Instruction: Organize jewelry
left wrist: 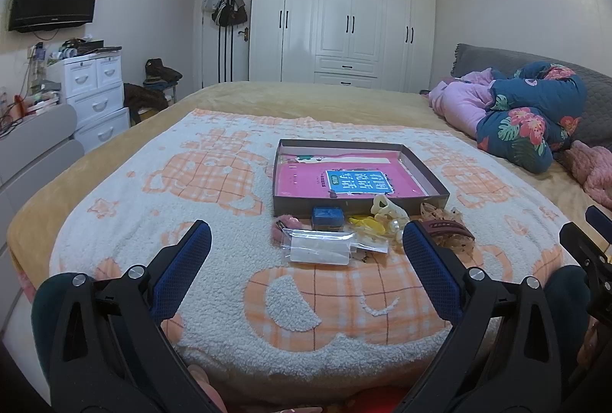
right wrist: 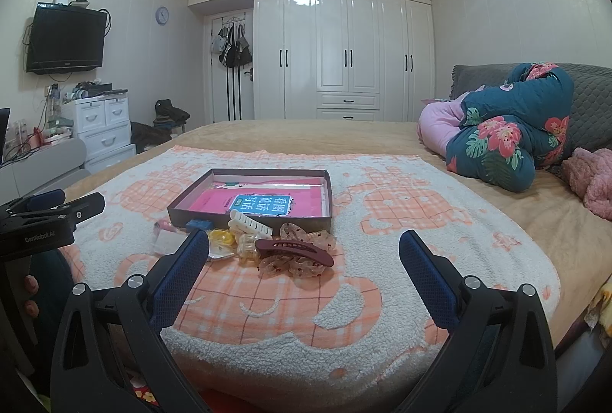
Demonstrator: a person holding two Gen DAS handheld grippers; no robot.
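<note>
Both tools hang spread and empty over the near edge of the bed — the left tool and the right tool. On the blanket near the bed's middle sits a shallow box holding a pink book. Against the box's near wall lies the jewelry pile: a blue case, a clear bag, a white claw clip, yellow pieces and a dark red hair clip resting on a speckled scrunchie. A rolled quilt lies toward the bed's far right corner.
</note>
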